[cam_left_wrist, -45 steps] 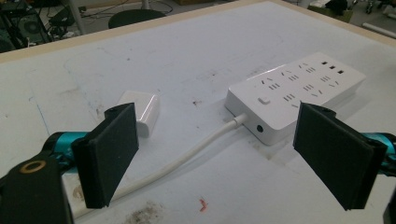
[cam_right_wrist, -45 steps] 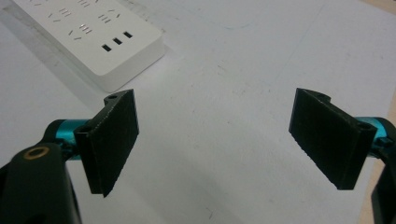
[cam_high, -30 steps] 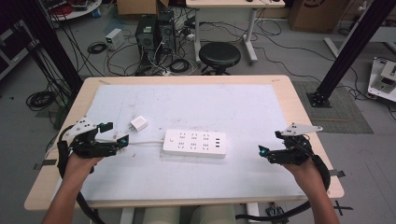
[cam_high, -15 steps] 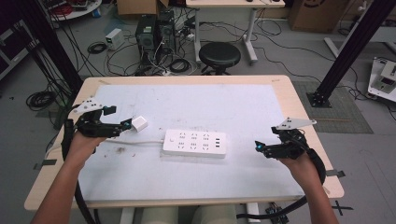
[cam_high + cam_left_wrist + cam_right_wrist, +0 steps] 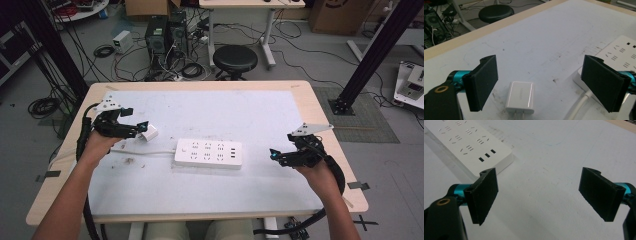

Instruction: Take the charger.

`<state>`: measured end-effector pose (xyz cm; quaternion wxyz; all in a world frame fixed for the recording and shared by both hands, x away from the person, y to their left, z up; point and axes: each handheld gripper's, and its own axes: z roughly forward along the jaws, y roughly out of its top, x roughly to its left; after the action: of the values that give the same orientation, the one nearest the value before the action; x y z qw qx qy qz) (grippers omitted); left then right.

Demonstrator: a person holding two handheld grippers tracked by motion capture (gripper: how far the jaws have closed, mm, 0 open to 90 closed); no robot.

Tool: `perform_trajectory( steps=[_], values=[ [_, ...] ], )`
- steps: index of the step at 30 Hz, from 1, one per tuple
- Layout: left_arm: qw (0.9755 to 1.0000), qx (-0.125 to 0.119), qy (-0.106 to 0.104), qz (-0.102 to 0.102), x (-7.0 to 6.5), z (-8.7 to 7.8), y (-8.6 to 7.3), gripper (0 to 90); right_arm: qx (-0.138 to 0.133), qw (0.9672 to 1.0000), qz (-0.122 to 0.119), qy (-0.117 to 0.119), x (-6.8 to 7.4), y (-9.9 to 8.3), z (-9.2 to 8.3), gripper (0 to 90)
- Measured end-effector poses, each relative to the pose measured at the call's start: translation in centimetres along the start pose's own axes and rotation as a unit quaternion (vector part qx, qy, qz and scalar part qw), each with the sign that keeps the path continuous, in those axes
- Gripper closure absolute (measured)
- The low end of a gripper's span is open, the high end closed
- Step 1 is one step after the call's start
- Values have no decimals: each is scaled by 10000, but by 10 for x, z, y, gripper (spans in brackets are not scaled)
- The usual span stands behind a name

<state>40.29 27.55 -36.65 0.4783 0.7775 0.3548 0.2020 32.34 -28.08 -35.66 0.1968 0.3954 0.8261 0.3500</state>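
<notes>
1. High view: a small white plastic charger plug (image 5: 149, 133) lies on the pale table mat (image 5: 210, 195) just at the tips of the left gripper (image 5: 141, 128); a white rectangular power strip (image 5: 208, 153) sits mid-table, the right gripper (image 5: 274, 155) near its right end
2. Left gripper view: jaws wide apart, the plug (image 5: 520, 97) lying flat between them, untouched; the strip's white cable (image 5: 577, 108) runs beside it
3. Right gripper view: jaws spread wide over bare mat, the strip (image 5: 469, 145) apart at upper left
</notes>
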Motion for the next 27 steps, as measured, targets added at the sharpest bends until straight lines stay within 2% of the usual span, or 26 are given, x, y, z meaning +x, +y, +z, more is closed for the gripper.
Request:
perform_trajectory(
  steps=[4,10,13,14,15,18,21,22,24,25,27],
  values=[
    [9999,112,-16,-17,5,11,-4,142,68,10000,18,15,1,1,2,161],
    [9984,520,80,-214,16,28,-14,142,75,10000,0,2,0,2,2,161],
    [9976,634,63,-284,21,35,-18,142,86,10000,6,8,0,2,2,161],
    [9967,750,25,-299,21,40,-21,142,115,9999,26,4,0,2,3,161],
    [9967,750,25,-299,21,40,-21,142,115,9999,26,4,0,2,3,161],
    [9951,970,-1,-186,21,49,-25,142,120,9999,53,17,-1,0,4,161],
    [9937,1107,-20,-157,22,56,-29,142,118,9999,57,15,-2,0,5,161],
    [9918,1272,7,-83,23,60,-32,147,127,9999,73,28,-3,-1,6,161],
    [9918,1272,7,-83,23,60,-32,153,156,9998,95,36,-3,-1,6,161],
    [9904,1378,-3,-55,23,64,-35,153,156,9998,95,36,-3,-1,6,161],
    [9902,1394,-3,-89,24,67,-37,156,159,9998,87,33,-5,-2,6,161]
  ],
)
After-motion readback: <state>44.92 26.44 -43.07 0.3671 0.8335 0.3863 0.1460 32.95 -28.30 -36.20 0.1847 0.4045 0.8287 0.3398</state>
